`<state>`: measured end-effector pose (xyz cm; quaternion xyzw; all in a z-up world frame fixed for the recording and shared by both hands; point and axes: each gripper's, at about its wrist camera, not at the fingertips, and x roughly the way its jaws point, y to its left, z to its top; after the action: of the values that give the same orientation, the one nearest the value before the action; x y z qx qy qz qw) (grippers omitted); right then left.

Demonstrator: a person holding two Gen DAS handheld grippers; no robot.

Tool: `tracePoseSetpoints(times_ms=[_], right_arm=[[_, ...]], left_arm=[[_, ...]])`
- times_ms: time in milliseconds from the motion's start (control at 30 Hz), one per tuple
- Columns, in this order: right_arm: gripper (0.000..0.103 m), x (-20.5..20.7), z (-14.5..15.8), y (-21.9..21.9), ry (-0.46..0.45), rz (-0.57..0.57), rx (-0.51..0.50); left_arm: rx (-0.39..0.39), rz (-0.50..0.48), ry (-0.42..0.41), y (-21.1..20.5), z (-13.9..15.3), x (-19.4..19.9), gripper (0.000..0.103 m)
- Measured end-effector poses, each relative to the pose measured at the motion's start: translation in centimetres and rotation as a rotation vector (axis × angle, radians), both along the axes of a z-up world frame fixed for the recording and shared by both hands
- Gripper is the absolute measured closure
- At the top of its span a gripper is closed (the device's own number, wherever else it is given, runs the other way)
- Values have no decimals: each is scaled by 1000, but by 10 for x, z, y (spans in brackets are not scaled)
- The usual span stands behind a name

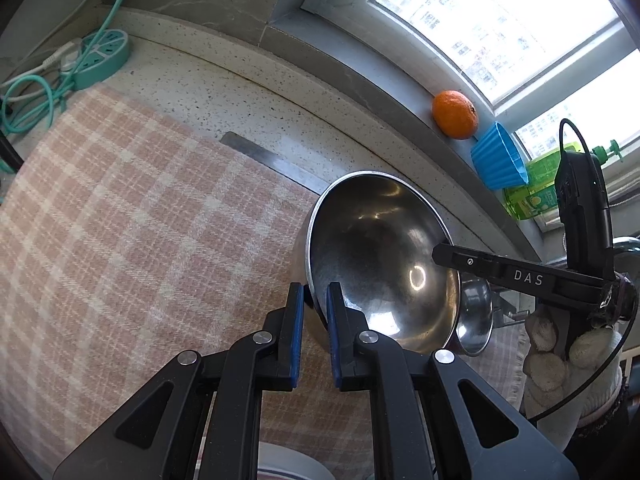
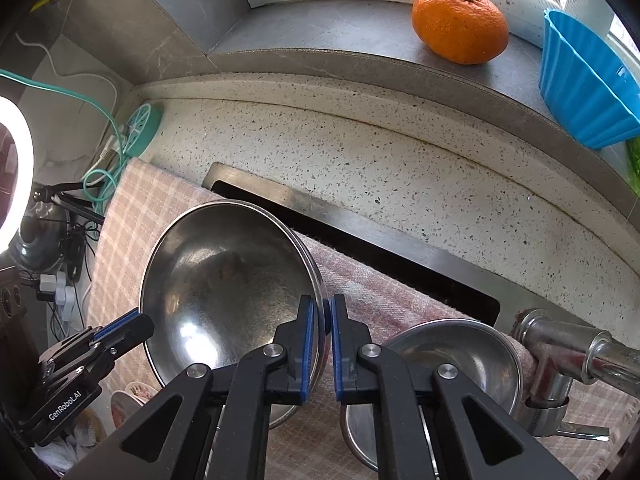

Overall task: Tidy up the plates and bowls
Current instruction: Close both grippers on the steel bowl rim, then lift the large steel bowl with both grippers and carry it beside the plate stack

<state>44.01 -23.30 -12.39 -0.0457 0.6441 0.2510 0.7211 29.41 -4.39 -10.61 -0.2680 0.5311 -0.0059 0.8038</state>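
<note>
A large steel bowl [image 1: 380, 248] is tilted up above the pink plaid cloth [image 1: 120, 208], held from two sides. My left gripper [image 1: 315, 292] is shut on its near rim, blue pads pinching the edge. My right gripper [image 2: 323, 308] is shut on the opposite rim of the same bowl [image 2: 224, 276]. In the left wrist view the right gripper [image 1: 444, 258] reaches over the bowl's right edge, held by a gloved hand [image 1: 560, 344]. The left gripper [image 2: 132, 326] shows at the bowl's lower left in the right wrist view. A smaller steel bowl [image 2: 460, 356] sits on the cloth beside it.
An orange [image 2: 460, 24] and a blue ribbed cup [image 2: 584, 80] stand on the window sill. A chrome faucet [image 2: 568, 352] juts in at right. A teal power strip [image 1: 104, 56] with cables lies at the counter's back left. Patterned dishes [image 2: 132, 400] sit below the cloth's edge.
</note>
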Motion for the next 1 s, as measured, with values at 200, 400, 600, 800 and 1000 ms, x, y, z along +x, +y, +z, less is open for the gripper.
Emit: tracePoseSetpoints(times_ms=[200, 400, 600, 800, 1000], right_arm=[[96, -6, 6, 7, -4, 10, 2], [96, -15, 18, 18, -22, 24, 6], [96, -20, 18, 22, -28, 17, -5], [96, -31, 15, 20, -19, 15, -8], [96, -43, 18, 21, -13, 11, -3]], left_arm=[[-6, 14, -13, 10, 7, -9, 94], [-2, 20, -27, 20, 14, -17, 94], [-2, 8, -19, 19, 11, -23, 94], [-9, -1, -2, 18, 5, -32, 94], [-5, 3, -12, 23, 11, -40, 94]])
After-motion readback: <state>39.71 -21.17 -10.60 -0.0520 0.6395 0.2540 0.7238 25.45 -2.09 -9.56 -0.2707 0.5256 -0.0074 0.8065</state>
